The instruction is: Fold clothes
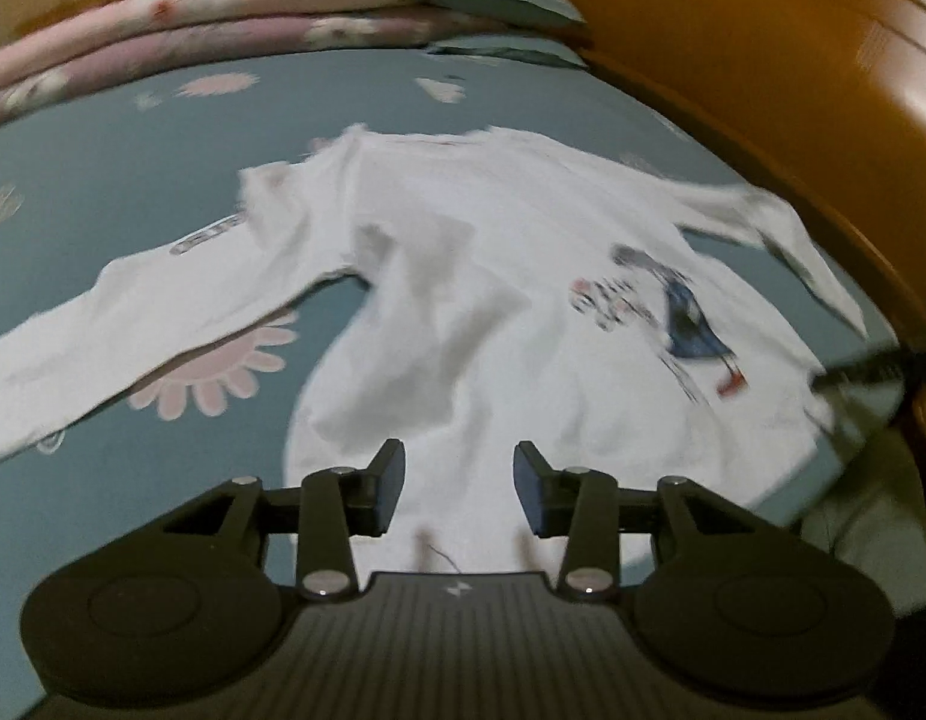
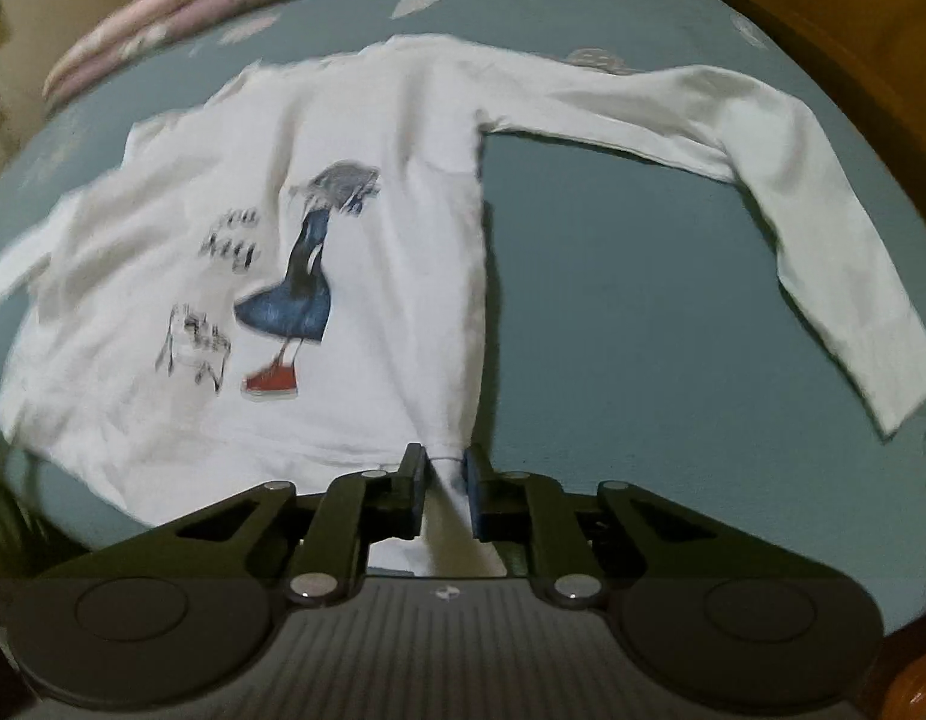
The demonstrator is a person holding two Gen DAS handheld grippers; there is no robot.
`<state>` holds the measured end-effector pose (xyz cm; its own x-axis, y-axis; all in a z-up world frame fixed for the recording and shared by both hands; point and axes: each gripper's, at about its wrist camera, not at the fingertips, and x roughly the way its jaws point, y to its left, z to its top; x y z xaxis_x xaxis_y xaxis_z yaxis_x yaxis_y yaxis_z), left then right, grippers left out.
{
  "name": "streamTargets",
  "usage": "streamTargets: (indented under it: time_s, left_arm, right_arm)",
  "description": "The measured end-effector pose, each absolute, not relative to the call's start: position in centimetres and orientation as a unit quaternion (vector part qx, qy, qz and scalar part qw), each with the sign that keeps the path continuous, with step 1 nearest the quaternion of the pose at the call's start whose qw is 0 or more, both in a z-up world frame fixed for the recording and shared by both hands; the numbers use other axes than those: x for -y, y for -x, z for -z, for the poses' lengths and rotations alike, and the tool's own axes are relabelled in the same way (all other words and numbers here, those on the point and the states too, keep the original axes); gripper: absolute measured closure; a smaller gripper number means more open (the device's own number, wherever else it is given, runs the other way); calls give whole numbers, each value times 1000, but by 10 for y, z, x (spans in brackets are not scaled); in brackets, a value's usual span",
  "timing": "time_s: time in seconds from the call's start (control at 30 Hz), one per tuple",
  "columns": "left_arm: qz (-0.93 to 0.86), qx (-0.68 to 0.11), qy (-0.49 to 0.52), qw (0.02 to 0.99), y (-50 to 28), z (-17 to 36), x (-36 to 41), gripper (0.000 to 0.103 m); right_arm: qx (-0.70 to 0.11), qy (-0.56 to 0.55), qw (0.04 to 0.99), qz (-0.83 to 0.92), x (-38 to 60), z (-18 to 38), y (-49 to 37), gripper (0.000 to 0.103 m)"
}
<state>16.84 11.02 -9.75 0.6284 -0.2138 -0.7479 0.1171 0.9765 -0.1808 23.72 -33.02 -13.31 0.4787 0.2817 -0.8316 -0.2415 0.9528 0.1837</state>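
One white long-sleeved shirt (image 2: 366,300) lies spread on one bed with a teal flowered sheet (image 2: 613,300), ahead of the jaws in both views. The shirt has two sleeves: one (image 1: 132,324) runs out to the left of the left gripper's (image 1: 456,489) jaws, one (image 2: 793,192) to the right of the right gripper's (image 2: 444,489) jaws. One printed figure (image 2: 309,276) wearing one red shoe (image 2: 270,384) marks its front. Two pink folded quilts (image 1: 222,30) are stacked beyond the shirt, far from the jaws. Two grippers are counted, each with two jaws. One large pink flower print (image 1: 222,372) lies left of the left jaws.
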Motion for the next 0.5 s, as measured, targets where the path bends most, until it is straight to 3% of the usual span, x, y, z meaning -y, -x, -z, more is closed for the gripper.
streamTargets:
  time_s: [0.23, 0.5]
  left_arm:
    - [24, -437, 183, 880, -195, 130, -164, 60]
    - [26, -452, 239, 859, -187, 166, -176, 64]
  right_arm:
    - [-443, -101, 878, -148, 332, 115, -227, 76]
    - [-438, -105, 881, -144, 328, 115, -224, 63]
